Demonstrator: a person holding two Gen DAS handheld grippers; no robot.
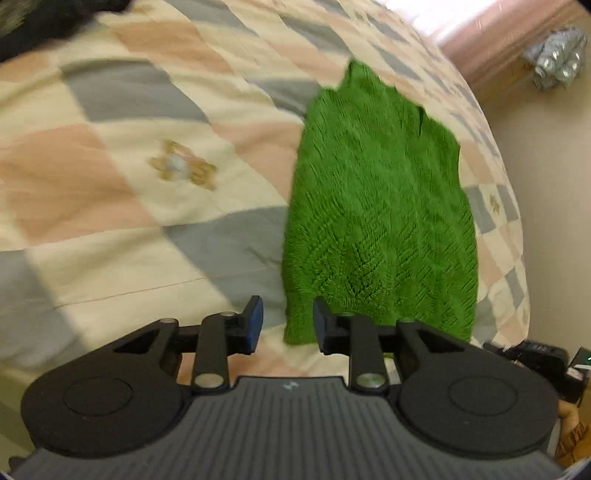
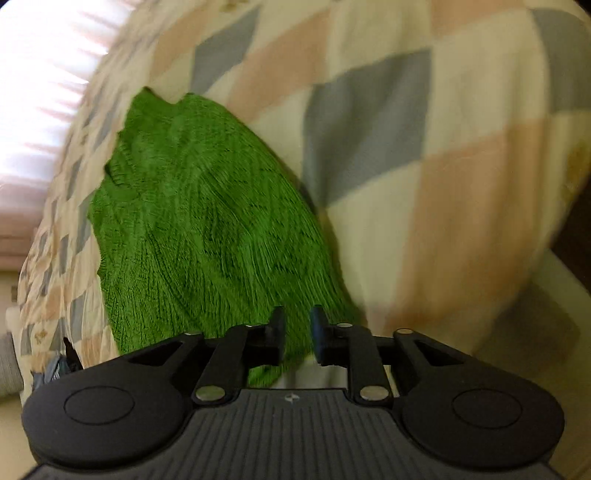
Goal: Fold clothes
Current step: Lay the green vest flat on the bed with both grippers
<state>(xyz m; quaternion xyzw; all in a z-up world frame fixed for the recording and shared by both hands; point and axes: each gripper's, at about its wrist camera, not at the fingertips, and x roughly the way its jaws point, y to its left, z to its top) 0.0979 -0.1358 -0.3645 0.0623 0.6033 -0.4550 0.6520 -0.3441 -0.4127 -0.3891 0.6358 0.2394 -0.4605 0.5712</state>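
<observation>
A green knitted garment (image 1: 376, 206) lies flat on a patchwork quilt (image 1: 122, 155), folded into a long narrow shape that runs away from me. My left gripper (image 1: 288, 326) hangs over its near left corner. The jaws stand a little apart, with quilt and the garment's edge showing in the gap and nothing pinched. In the right wrist view the same garment (image 2: 207, 229) fills the left half. My right gripper (image 2: 298, 332) hovers above its near right corner, jaws slightly apart, with green knit seen behind the gap.
The quilt (image 2: 424, 184) covers a bed whose edge drops off just right of the garment. A dark cloth (image 1: 40, 26) lies at the far left corner. A silvery bundle (image 1: 557, 59) sits beyond the bed. A black device (image 1: 535, 356) shows at the lower right.
</observation>
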